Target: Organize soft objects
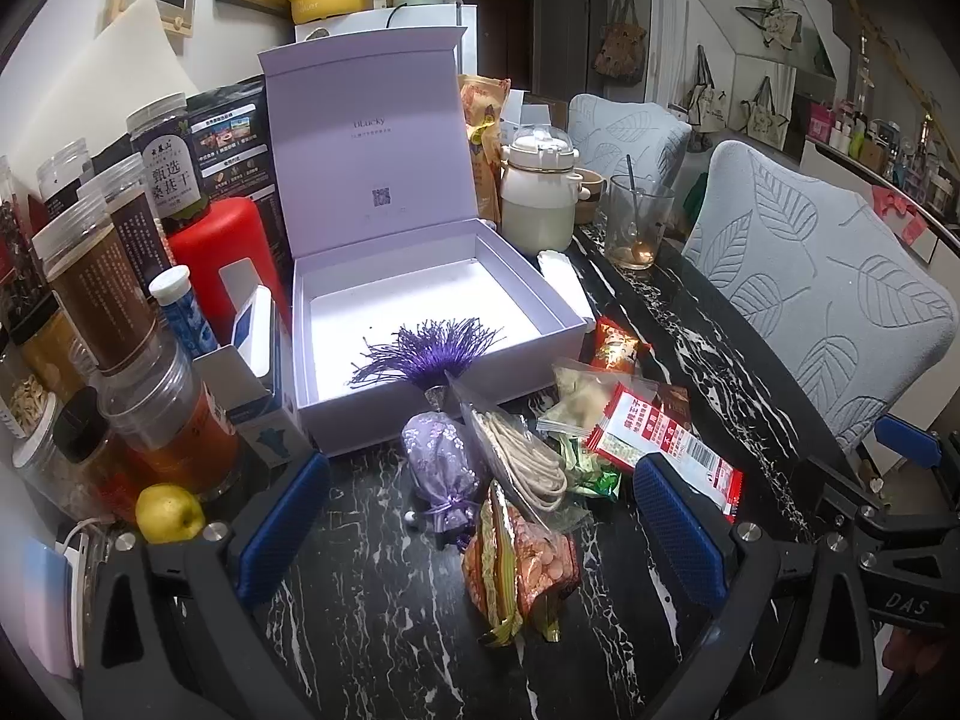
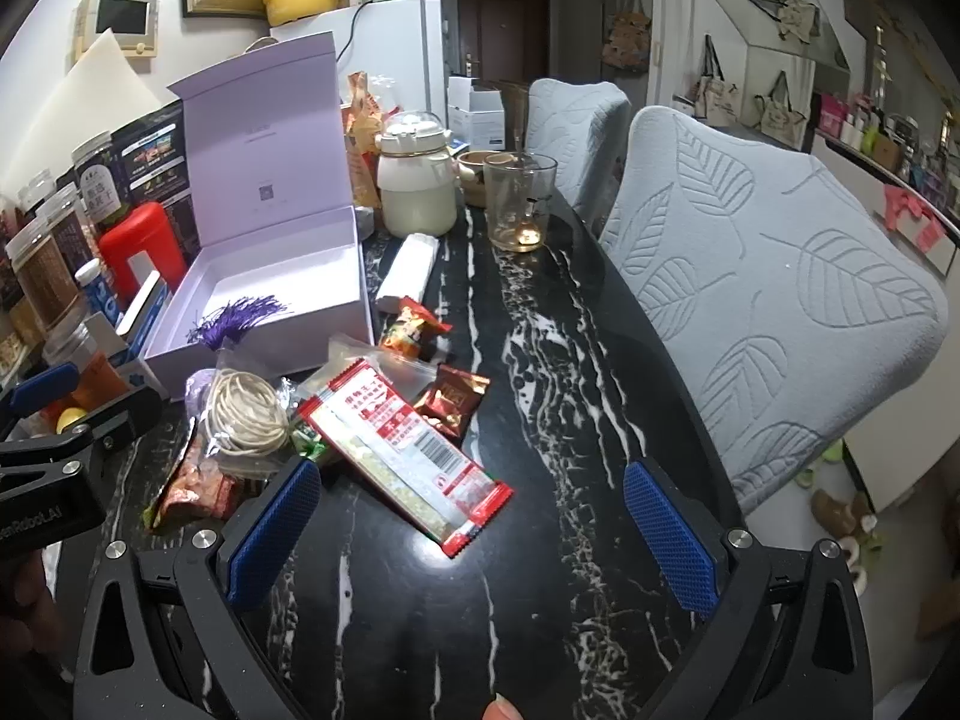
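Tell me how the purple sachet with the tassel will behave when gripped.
The purple sachet looks like stuffed cloth, so it will probably squash and sag. Its tassel drapes over the open box's rim, so it may drag or snag when lifted.

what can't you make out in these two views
- Purple sachet, right wrist view: almost all hidden behind the bagged cord coil.
- Green packet, both views: buried under the red-and-white packet; label unreadable.
- Box lid print: too small to read.
- Left tongs, right tongs: handles cut off by the bottom edge.
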`<action>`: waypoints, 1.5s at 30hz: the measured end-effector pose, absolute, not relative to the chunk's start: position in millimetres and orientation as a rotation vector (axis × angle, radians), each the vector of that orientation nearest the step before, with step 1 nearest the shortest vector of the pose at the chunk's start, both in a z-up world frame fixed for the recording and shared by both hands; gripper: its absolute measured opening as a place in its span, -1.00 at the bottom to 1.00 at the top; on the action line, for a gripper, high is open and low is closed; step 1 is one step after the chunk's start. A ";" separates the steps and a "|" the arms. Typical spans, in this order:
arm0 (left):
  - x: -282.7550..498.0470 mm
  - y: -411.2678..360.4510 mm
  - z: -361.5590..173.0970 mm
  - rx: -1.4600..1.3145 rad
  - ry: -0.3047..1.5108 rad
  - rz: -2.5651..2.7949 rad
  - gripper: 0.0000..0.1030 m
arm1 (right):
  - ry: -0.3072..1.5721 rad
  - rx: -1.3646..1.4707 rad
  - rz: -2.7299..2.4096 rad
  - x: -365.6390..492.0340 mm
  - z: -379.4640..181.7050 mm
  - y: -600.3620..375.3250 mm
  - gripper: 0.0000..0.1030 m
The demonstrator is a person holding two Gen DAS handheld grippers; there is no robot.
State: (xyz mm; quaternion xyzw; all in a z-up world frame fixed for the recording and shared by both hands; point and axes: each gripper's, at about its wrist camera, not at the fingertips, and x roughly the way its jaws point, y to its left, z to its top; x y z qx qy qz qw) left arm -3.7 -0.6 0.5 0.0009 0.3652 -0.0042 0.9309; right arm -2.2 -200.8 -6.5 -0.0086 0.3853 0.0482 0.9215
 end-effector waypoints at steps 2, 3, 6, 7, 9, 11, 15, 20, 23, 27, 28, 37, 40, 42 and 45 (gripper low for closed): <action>-4.6 -0.4 0.7 0.001 0.746 -0.007 1.00 | 0.791 -0.016 0.100 -2.6 -6.9 -200.7 1.00; -4.8 -0.2 0.6 0.000 0.746 -0.007 1.00 | 0.791 -0.018 0.100 -2.9 -7.1 -200.2 1.00; -4.7 -0.1 0.6 0.001 0.747 -0.006 1.00 | 0.790 -0.019 0.099 -3.4 -7.7 -198.8 1.00; -4.8 0.1 0.6 0.000 0.747 -0.007 1.00 | 0.790 -0.019 0.099 -3.3 -7.7 -198.7 1.00; -4.6 0.2 0.5 -0.001 0.748 -0.006 1.00 | 0.791 -0.018 0.099 -2.9 -7.8 -199.7 1.00; -5.0 0.2 0.6 0.000 0.748 -0.006 1.00 | 0.790 -0.020 0.098 -3.5 -7.9 -198.8 1.00; -5.5 0.7 0.7 -0.001 0.748 -0.005 1.00 | 0.789 -0.020 0.098 -3.8 -7.4 -199.1 1.00; -5.7 0.9 0.8 -0.003 0.747 -0.006 1.00 | 0.785 -0.021 0.099 -3.8 -7.0 -199.8 1.00; -6.0 1.2 0.9 -0.004 0.747 -0.006 1.00 | 0.785 -0.022 0.098 -4.1 -6.3 -198.8 1.00; -5.9 1.3 1.0 -0.004 0.748 -0.006 1.00 | 0.785 -0.022 0.097 -4.1 -5.9 -198.9 1.00; -6.3 1.3 1.0 -0.005 0.748 -0.007 1.00 | 0.784 -0.023 0.097 -4.2 -6.0 -198.9 1.00; -7.9 0.9 2.0 -0.008 0.747 -0.011 1.00 | 0.783 -0.022 0.096 -4.9 -4.1 -199.7 1.00; -9.0 0.4 2.8 -0.006 0.747 -0.010 1.00 | 0.782 -0.022 0.095 -5.3 -4.0 -199.4 1.00; -8.8 0.4 3.0 -0.007 0.747 -0.011 1.00 | 0.782 -0.021 0.095 -4.9 -3.7 -199.9 1.00; -8.7 0.6 3.0 -0.007 0.748 -0.011 1.00 | 0.780 -0.021 0.094 -6.3 -2.4 -200.2 1.00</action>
